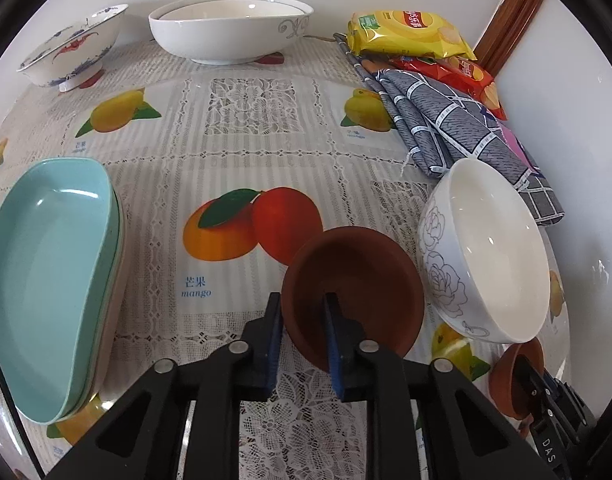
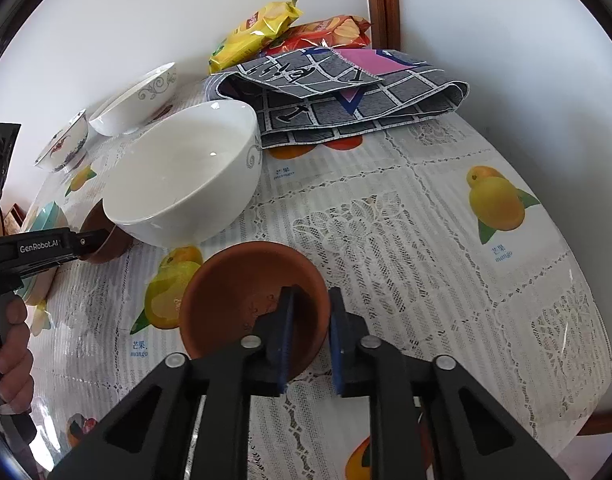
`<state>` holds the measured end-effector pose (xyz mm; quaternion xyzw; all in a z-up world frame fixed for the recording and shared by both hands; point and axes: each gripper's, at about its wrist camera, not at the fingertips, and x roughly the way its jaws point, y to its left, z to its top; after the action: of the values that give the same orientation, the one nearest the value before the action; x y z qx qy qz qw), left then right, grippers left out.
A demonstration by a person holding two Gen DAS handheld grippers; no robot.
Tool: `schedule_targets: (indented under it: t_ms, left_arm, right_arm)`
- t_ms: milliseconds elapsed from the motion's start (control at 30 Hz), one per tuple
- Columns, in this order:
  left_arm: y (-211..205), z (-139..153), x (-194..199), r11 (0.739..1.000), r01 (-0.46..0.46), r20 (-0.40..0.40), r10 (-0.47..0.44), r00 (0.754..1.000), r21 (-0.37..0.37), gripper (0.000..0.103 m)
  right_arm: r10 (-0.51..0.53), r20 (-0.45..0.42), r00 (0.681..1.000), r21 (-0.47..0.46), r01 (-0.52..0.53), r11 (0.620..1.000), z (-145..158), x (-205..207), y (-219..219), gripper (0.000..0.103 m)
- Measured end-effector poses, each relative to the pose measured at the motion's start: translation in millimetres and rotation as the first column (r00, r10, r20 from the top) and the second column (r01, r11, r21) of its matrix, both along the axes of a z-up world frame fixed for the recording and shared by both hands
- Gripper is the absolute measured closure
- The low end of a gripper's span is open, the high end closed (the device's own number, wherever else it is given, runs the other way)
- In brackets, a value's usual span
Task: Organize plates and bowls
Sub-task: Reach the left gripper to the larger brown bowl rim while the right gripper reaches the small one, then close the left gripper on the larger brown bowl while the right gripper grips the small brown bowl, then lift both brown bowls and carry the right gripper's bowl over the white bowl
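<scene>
Two small brown clay bowls sit on the fruit-print tablecloth. In the left wrist view my left gripper (image 1: 302, 320) is shut on the near-left rim of one brown bowl (image 1: 357, 280), one pad outside and one inside. In the right wrist view my right gripper (image 2: 311, 324) is shut on the right rim of the other brown bowl (image 2: 242, 296). A white rose-patterned bowl (image 1: 485, 256) stands between the two. From the left wrist view the right gripper (image 1: 539, 396) and its bowl (image 1: 509, 376) show at the lower right.
Stacked teal plates (image 1: 46, 276) lie at the left. A large white bowl (image 1: 230, 28) and a blue-and-red patterned bowl (image 1: 70, 48) stand at the back. A grey checked cloth (image 1: 457, 128) and snack bags (image 1: 405, 32) fill the back right corner by the wall.
</scene>
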<state>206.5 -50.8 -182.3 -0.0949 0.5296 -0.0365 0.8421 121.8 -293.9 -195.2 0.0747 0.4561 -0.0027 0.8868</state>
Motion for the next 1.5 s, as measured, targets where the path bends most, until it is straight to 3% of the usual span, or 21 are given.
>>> schedule_targets:
  t_ms: [233,600,1133,1500]
  left_arm:
    - [-2,8,-10,1.0,0.021,0.023,-0.021,1.0,0.002,0.095]
    - [9,39,-30,0.999,0.039,0.085,-0.039,0.996,0.001,0.095]
    - [15,94,-61,0.997,0.074,0.194,-0.073,0.978,0.003,0.095]
    - [19,117,-75,0.996,0.088,0.238,-0.082,0.968,-0.015,0.095]
  right_arm:
    - [-0.025,0.014,1.0,0.044,0.024,0.999,7,-1,0,0.094]
    - [-0.022,0.054,0.998,0.039,0.019,0.999,25,-11,14,0.094]
    - [-0.069,0.15,0.986,0.027,0.065,0.997,88,-25,20,0.094]
    - [-0.07,0.185,0.98,-0.004,0.072,0.997,113,-27,29,0.094]
